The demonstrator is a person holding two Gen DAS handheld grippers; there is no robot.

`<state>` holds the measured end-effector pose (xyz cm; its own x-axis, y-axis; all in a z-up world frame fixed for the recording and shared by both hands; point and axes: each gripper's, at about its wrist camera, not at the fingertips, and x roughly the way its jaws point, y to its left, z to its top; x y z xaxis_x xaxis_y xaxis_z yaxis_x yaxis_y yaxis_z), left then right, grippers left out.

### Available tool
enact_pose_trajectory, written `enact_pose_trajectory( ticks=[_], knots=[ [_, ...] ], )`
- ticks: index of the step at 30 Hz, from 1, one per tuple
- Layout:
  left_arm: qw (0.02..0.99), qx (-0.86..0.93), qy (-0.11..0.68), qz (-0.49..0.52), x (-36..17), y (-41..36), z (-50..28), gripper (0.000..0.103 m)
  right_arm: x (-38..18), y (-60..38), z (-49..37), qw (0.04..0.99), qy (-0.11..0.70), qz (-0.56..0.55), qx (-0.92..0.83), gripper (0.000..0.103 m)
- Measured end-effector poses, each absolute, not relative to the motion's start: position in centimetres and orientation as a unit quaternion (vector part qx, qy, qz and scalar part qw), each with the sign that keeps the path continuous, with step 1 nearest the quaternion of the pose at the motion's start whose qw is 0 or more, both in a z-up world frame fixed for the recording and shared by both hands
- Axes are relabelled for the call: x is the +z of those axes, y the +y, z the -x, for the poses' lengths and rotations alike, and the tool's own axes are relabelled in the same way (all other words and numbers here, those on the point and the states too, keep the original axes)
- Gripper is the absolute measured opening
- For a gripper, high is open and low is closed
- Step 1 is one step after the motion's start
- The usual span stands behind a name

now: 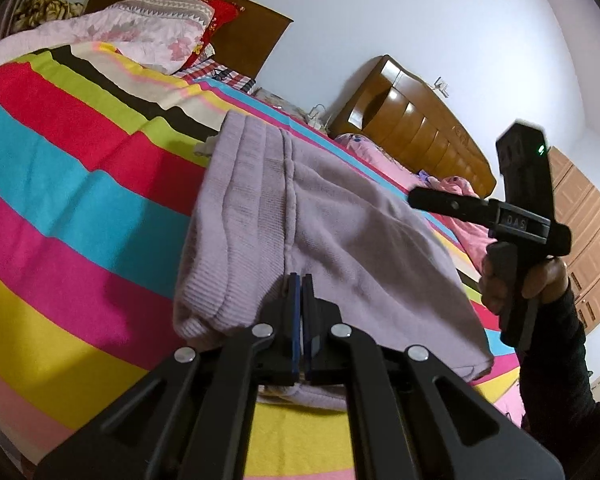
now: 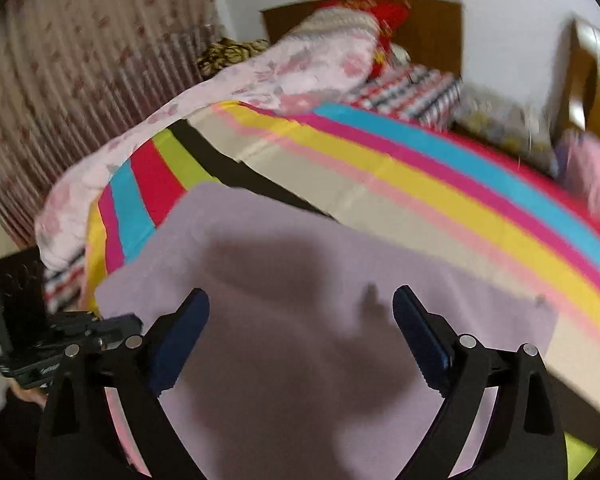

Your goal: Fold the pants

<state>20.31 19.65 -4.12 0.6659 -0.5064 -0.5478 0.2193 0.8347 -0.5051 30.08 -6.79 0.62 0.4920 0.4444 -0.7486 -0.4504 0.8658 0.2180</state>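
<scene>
Lilac pants (image 1: 324,216) lie on striped bed cover (image 1: 80,184), already folded into compact stack. Left gripper (image 1: 301,280) pressed together at near edge; pinch on cloth unclear. Right gripper (image 2: 300,320) spread above, empty. Likely only final tidying left.

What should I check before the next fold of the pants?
1. Left gripper shut on the pants: cannot tell; jaws shut at the cloth's near edge, the pinch itself is hidden.
2. Right gripper open: ok, jaws wide, nothing between them.
3. Right gripper over the pants: ok, cloth fills the view below the fingers.
4. Pants already folded once: ok, layers stacked with the ribbed waistband on top.
5. Pants lie on the striped sheet: ok.
6. Pants smooth: not ok, creases near the waistband.
</scene>
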Motion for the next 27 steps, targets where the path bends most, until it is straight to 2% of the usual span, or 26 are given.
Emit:
enact_pose_trajectory(
  ticks=[6, 8, 10, 13, 14, 15, 20, 22, 24, 27],
  knots=[
    [0.891, -0.201, 0.354, 0.202, -4.1, 19.6, -20.4, 0.003, -0.3, -15.0, -30.8, 0.827, 0.451, -0.151, 0.298, 0.09],
    [0.891, -0.201, 0.354, 0.202, -4.1, 19.6, -20.5, 0.003, -1.6, -15.4, -32.1, 0.83, 0.472, -0.111, 0.274, 0.09],
    [0.891, -0.202, 0.354, 0.202, -4.1, 19.7, -20.2, 0.003, -2.0, -16.7, -33.1, 0.853, 0.489, -0.056, 0.175, 0.069],
    [0.892, -0.199, 0.353, 0.202, -4.1, 19.7, -20.1, 0.003, 0.6, -19.5, -33.1, 0.89, 0.43, -0.105, 0.114, 0.077],
    [0.892, -0.198, 0.353, 0.203, -4.1, 19.6, -20.2, 0.003, 1.3, -19.4, -32.8, 0.894, 0.413, -0.12, 0.127, 0.081],
    [0.892, -0.195, 0.354, 0.201, -4.0, 19.6, -20.2, 0.003, 1.6, -19.1, -32.5, 0.893, 0.406, -0.131, 0.146, 0.09],
    [0.893, -0.192, 0.358, 0.193, -3.9, 19.3, -20.3, 0.003, -1.1, -13.4, -30.8, 0.825, 0.477, -0.059, 0.296, 0.092],
    [0.895, -0.188, 0.359, 0.187, -3.7, 19.1, -20.3, 0.003, -2.1, -14.7, -31.2, 0.856, 0.476, -0.026, 0.198, 0.092],
    [0.898, -0.182, 0.36, 0.178, -3.6, 18.8, -20.2, 0.003, -1.9, -17.8, -31.5, 0.878, 0.47, -0.052, 0.072, 0.092],
    [0.901, -0.171, 0.362, 0.166, -3.4, 18.4, -20.2, 0.003, 0.6, -18.8, -28.6, 0.897, 0.417, -0.1, 0.11, 0.093]
  ],
)
